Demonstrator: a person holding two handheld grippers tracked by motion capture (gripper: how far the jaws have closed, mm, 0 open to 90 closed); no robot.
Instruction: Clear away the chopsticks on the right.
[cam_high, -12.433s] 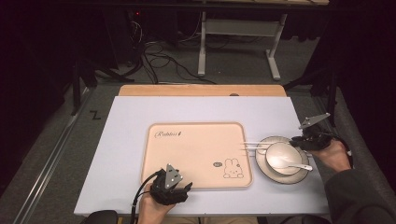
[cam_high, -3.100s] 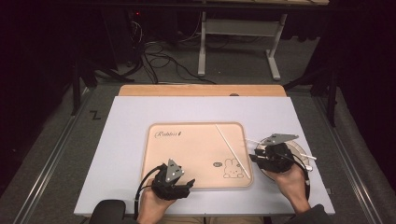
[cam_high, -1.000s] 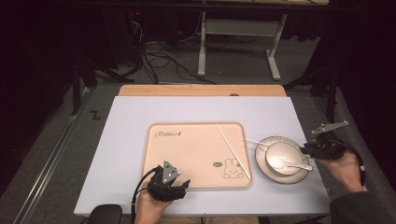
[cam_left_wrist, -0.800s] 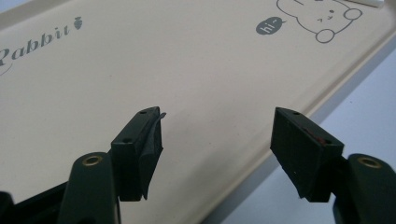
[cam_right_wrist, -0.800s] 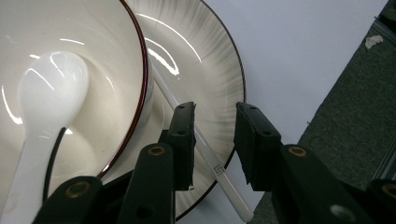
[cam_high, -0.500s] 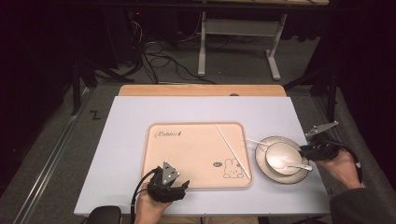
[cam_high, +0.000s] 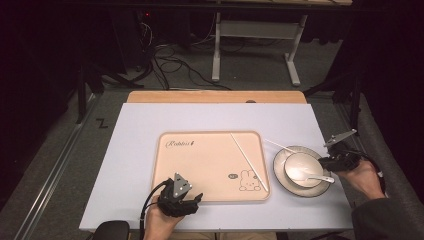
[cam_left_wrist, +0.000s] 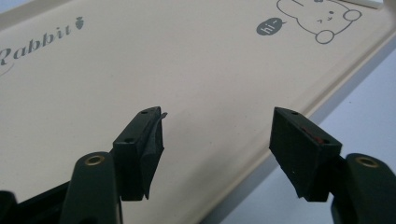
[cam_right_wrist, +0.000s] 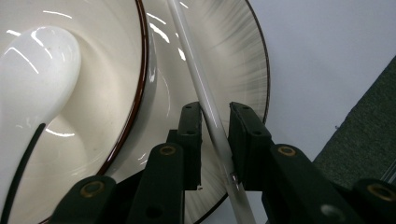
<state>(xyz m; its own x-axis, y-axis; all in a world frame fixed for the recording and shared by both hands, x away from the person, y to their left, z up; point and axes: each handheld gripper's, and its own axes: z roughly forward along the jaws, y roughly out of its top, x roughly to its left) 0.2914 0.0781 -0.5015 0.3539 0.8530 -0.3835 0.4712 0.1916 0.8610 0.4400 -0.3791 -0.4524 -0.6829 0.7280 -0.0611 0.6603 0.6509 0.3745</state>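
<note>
White chopstick (cam_right_wrist: 205, 100): slim, glossy, straight, lying across the rim of the plate (cam_right_wrist: 243, 60), between the right gripper (cam_right_wrist: 215, 114) fingers, which have just been closing on it. Left gripper (cam_left_wrist: 217, 135) released, fingers wide apart over the beige tray (cam_left_wrist: 140, 60), left of the plate.

High view: the table (cam_high: 150, 130) is evenly lit from above and reads sharp, with soft, short shadows, while the floor and surroundings fall off into near darkness. Left gripper view: the tray (cam_left_wrist: 93, 84) surface is soft, the near jaws blurred at the bottom edge. Right gripper view: hard white glare streaks cross the glossy bowl (cam_right_wrist: 93, 93) and plate (cam_right_wrist: 243, 70).
</note>
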